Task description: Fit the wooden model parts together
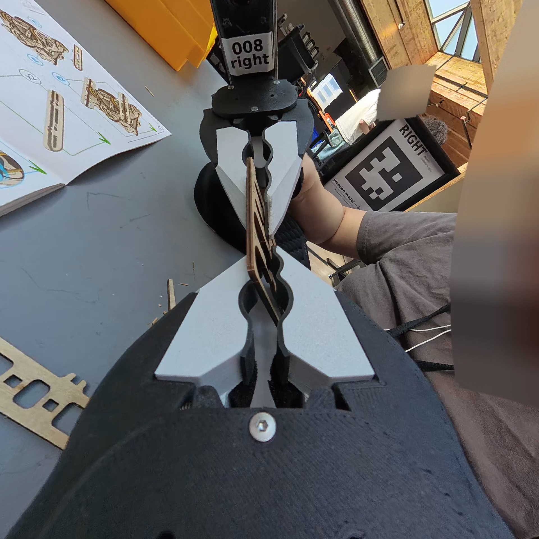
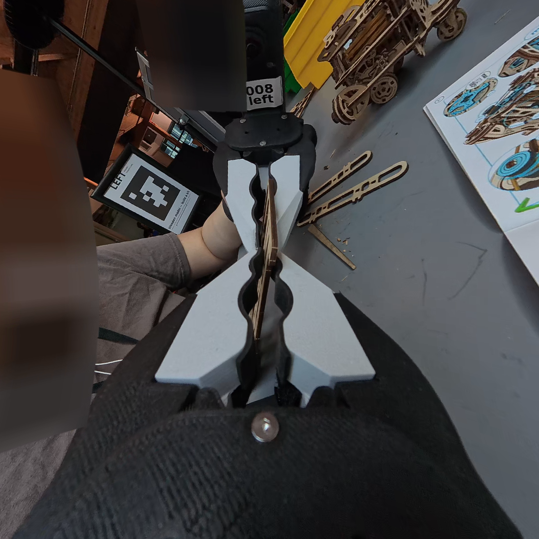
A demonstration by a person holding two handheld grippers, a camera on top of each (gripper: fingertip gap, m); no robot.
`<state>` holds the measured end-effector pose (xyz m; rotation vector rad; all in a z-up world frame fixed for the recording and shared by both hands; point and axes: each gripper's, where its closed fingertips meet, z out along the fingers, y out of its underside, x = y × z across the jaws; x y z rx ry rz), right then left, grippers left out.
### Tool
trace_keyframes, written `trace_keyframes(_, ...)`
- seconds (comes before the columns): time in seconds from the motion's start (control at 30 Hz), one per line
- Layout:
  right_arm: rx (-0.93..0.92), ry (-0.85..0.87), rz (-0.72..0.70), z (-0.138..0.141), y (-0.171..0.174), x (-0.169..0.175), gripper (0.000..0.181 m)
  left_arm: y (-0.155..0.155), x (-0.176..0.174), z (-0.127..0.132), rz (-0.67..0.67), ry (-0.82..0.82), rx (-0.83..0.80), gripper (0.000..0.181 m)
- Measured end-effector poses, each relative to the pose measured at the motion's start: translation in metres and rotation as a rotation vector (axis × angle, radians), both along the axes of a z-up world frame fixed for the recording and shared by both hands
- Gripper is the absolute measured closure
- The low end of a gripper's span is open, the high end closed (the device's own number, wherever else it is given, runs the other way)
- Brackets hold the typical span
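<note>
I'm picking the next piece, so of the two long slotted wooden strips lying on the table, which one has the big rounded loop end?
The longer slotted strip, the one nearer the instruction booklet; the shorter strip beside it lacks that loop.

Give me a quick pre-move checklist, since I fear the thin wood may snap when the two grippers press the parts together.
1. Left gripper shut on the flat slotted plywood strip: ok.
2. Right gripper shut on a second thin plywood piece: ok.
3. The two pieces meet edge to edge between the fingertips: ok.
4. Tabs seated in slots: cannot tell.
5. Pieces held above the grey tabletop, free of the loose slotted strips: ok.
6. Cracks in the wood: cannot tell.
</note>
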<state>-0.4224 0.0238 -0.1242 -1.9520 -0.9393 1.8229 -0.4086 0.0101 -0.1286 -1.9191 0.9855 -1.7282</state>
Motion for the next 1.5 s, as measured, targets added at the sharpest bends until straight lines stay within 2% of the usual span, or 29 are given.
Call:
trace_keyframes(0.17,-0.008,0.013,0.011,0.0013,-0.0018,-0.0006,0.180,-0.0006,-0.0007,0.0027,-0.013,-0.029,-0.030,0.181)
trace_keyframes(0.63,-0.073,0.059,0.011,0.0059,-0.0029,-0.0024,0.181,-0.0015,-0.0001,0.0053,0.007,-0.003,0.014,0.181)
trace_keyframes(0.77,-0.040,0.058,0.030,0.0071,-0.0071,-0.0027,0.181,-0.0050,0.0003,0.0066,-0.013,-0.008,0.015,0.181)
trace_keyframes(0.93,-0.103,0.075,0.061,0.0076,-0.0082,-0.0012,0.181,-0.0053,0.0007,0.0055,-0.013,-0.002,0.020,0.181)
trace_keyframes(1.5,-0.086,0.062,0.054,0.0061,-0.0069,-0.0013,0.181,-0.0049,0.0007,0.0049,-0.007,0.006,0.026,0.181)
